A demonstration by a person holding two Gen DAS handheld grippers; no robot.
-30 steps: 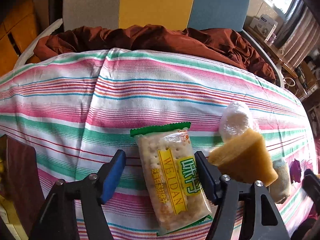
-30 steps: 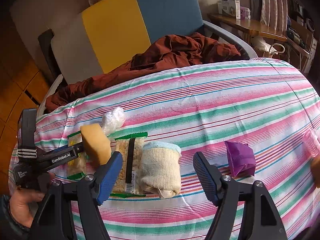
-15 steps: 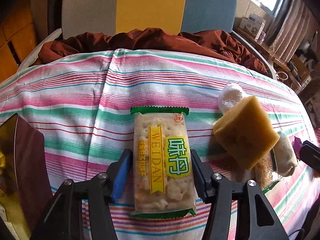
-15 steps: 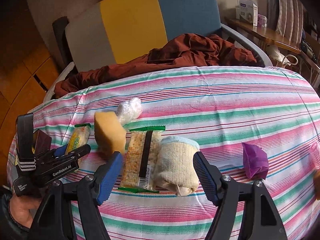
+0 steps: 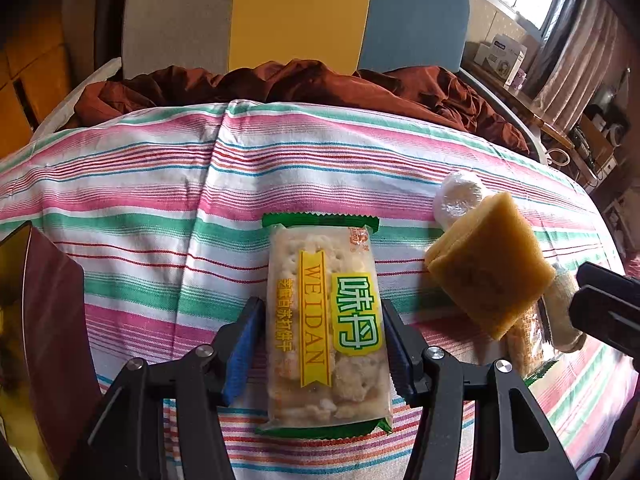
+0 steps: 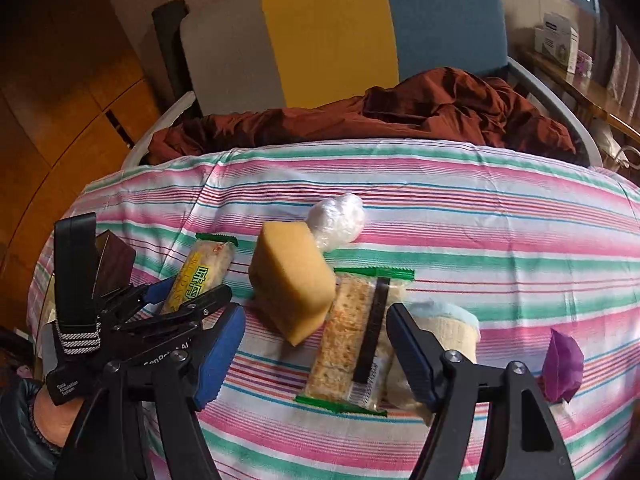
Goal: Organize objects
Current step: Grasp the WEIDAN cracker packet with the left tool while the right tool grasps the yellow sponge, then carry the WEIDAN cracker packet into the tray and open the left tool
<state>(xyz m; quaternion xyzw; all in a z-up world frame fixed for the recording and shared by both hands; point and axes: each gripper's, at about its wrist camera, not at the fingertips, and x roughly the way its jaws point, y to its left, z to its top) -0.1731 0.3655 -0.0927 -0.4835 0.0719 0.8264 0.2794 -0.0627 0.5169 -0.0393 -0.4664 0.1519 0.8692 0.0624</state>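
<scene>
A cracker packet (image 5: 326,320) with a green and yellow label lies on the striped cloth (image 5: 160,208). My left gripper (image 5: 320,346) is shut on it, a blue pad against each long side. The right wrist view shows the same left gripper (image 6: 186,296) and packet (image 6: 202,276) at the left. My right gripper (image 6: 316,360) stands open above a second cracker packet (image 6: 352,336) lying face down, its pads clear of it. A yellow sponge (image 6: 292,280) leans just left of that packet. A beige sock roll (image 6: 448,328) sits partly behind the right finger.
A white plastic-wrapped ball (image 6: 338,220) rests behind the sponge. A purple wrapper (image 6: 564,364) lies at the right. A dark brown box (image 5: 52,312) stands at the cloth's left edge. Behind the cloth is a chair (image 5: 300,12) with rust-red fabric (image 5: 320,84) heaped on it.
The left jaws closed in onto the cracker packet, which now lies straight between them. The right gripper shifted left, from over the sock roll to over the face-down packet.
</scene>
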